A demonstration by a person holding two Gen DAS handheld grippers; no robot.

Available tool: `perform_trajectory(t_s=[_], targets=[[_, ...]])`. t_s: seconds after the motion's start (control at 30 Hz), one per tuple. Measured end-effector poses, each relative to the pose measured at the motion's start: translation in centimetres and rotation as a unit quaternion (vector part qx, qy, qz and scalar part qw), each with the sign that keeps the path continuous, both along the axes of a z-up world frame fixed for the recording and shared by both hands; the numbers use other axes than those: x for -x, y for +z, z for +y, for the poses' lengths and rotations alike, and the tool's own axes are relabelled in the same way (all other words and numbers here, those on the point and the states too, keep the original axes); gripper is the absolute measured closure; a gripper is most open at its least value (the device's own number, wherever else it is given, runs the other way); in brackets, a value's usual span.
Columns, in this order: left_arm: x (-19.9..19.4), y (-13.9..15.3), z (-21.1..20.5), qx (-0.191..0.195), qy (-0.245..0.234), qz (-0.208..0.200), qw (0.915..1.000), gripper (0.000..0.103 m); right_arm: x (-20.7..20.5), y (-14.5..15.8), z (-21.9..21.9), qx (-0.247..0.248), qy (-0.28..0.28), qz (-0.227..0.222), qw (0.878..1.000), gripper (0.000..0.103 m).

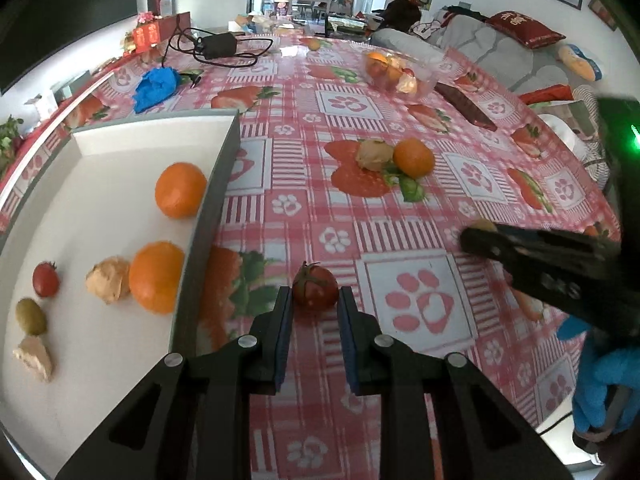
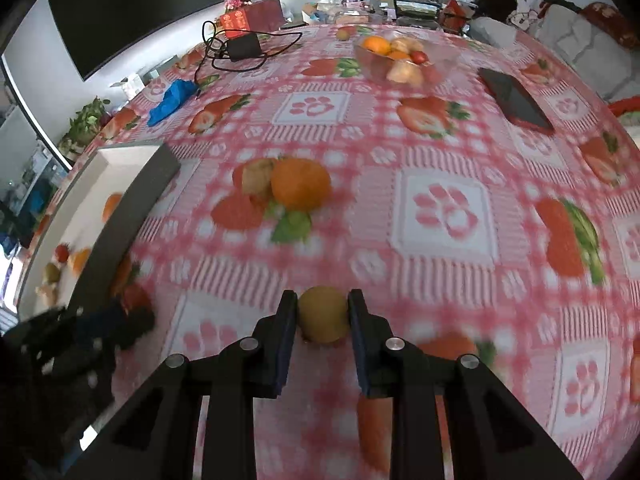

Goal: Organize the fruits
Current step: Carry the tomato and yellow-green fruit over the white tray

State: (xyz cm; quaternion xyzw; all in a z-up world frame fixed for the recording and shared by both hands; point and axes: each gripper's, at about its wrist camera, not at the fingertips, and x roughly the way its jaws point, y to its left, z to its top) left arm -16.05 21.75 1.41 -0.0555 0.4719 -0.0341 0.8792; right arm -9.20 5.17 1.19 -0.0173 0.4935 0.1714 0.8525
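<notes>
L gripper (image 1: 315, 294) jaws pinching cherry tomato (image 1: 315, 286) just right of tray wall | R gripper (image 2: 323, 306) jaws clamped on green olive (image 2: 323, 314), over tablecloth (image 2: 400, 240) | white tray (image 1: 120, 144): 2 oranges, tomato, olive, walnut bits | orange (image 1: 414, 157) + walnut (image 1: 374, 154) mid-table | clear fruit bowl (image 1: 400, 70) far side

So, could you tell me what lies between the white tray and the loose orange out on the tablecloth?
Only bare tablecloth separates the tray from the orange, as the left wrist view shows.
</notes>
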Motion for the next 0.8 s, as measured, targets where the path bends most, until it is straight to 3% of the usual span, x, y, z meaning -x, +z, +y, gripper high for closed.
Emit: perform_trajectory(t_s=[0.33, 0.8], targets=[[2.4, 1.7, -0.3, -0.002, 0.0, -0.005, 1.0, 0.078, 3.7, 0.8, -3.4, -0.031, -0.027, 0.0, 0.999, 0.076], [4.9, 3.3, 1.4, -0.008, 0.014, -0.019, 0.9997, 0.078, 5.5, 1.9, -2.1, -0.029, -0.016, -0.009, 0.999, 0.076]])
